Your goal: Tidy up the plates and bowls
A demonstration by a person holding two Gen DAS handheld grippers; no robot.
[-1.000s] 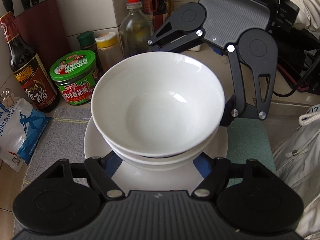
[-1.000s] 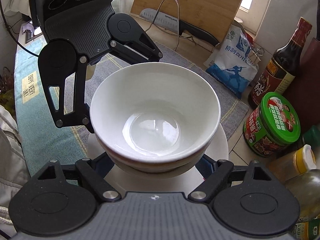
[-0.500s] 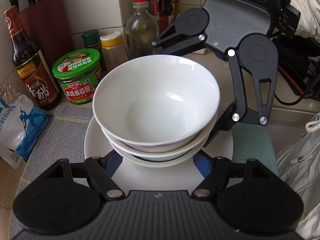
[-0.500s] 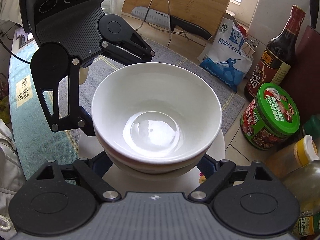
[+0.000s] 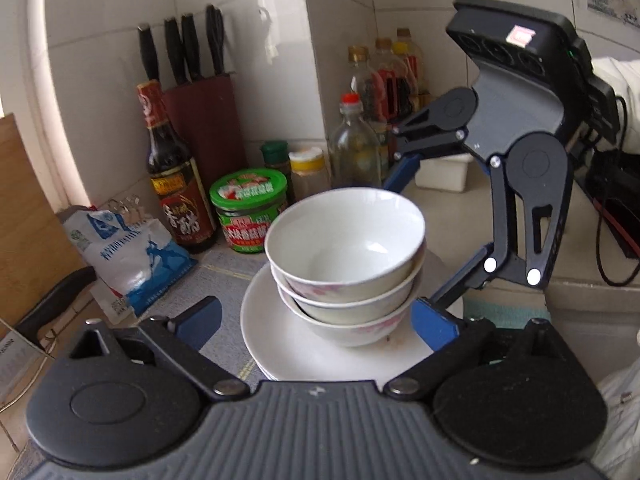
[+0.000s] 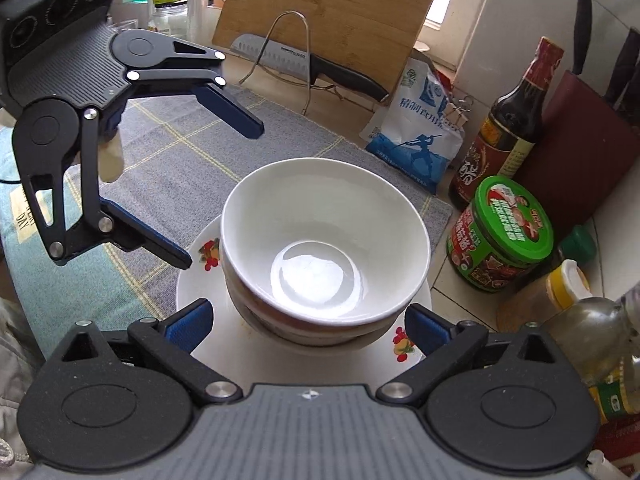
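Three white bowls (image 5: pixel 346 264) are nested in a stack on a pile of white plates (image 5: pixel 288 344) on the grey mat. The stack also shows in the right wrist view (image 6: pixel 326 248), on a plate with fruit prints (image 6: pixel 200 276). My left gripper (image 5: pixel 316 324) is open and empty, its blue fingertips on either side of the stack's near side, clear of the bowls. My right gripper (image 6: pixel 308 324) is open and empty, also straddling the stack without touching it. Each gripper shows in the other's view, across the stack.
A green-lidded jar (image 5: pixel 250 216), a dark sauce bottle (image 5: pixel 176 196), oil bottles (image 5: pixel 356 152) and a knife block (image 5: pixel 204 128) stand behind by the tiled wall. A salt bag (image 6: pixel 416 136), a knife (image 6: pixel 308 64) on a wire rack and a cutting board (image 6: pixel 336 12) lie beyond.
Both grippers have drawn back and up from the stack, and their fingers have come off the plate and bowls. The stack stays on the mat.
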